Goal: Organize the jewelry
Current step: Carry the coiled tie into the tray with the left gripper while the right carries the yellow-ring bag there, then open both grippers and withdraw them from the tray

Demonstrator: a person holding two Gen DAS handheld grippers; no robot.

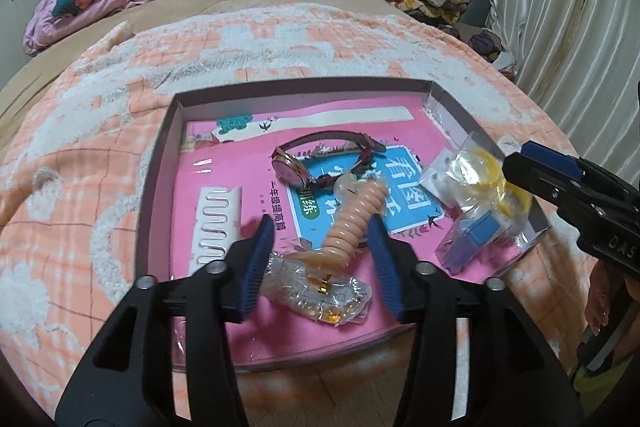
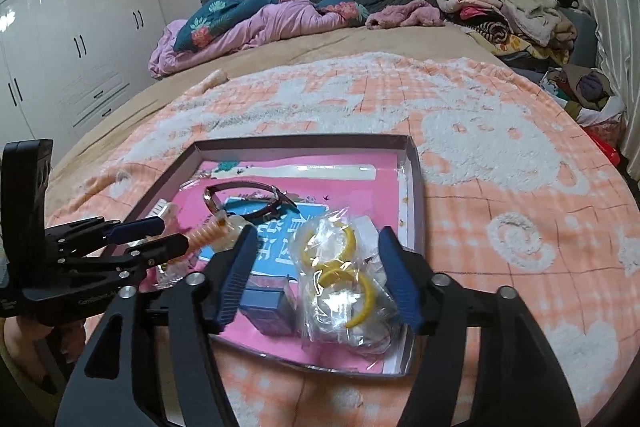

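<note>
A shallow box (image 1: 158,163) (image 2: 412,163) lined with a pink booklet lies on the bed. In it are a wristwatch (image 1: 290,167) (image 2: 240,197), a peach spiral hair tie (image 1: 352,219) (image 2: 206,233), a white comb (image 1: 220,227), a clear bag of gold jewelry (image 1: 320,293), a bag with yellow hoops (image 1: 486,173) (image 2: 340,267) and a blue box (image 1: 476,239) (image 2: 266,305). My left gripper (image 1: 322,255) (image 2: 154,233) is open around the hair tie's lower end. My right gripper (image 2: 320,279) (image 1: 536,163) is open around the hoop bag.
The box sits on a peach and white blanket (image 2: 480,167). Bedding (image 2: 248,19) and a clothes pile (image 2: 512,11) lie at the far end of the bed. White wardrobes (image 2: 80,47) stand to the left, a curtain (image 1: 560,7) to the right.
</note>
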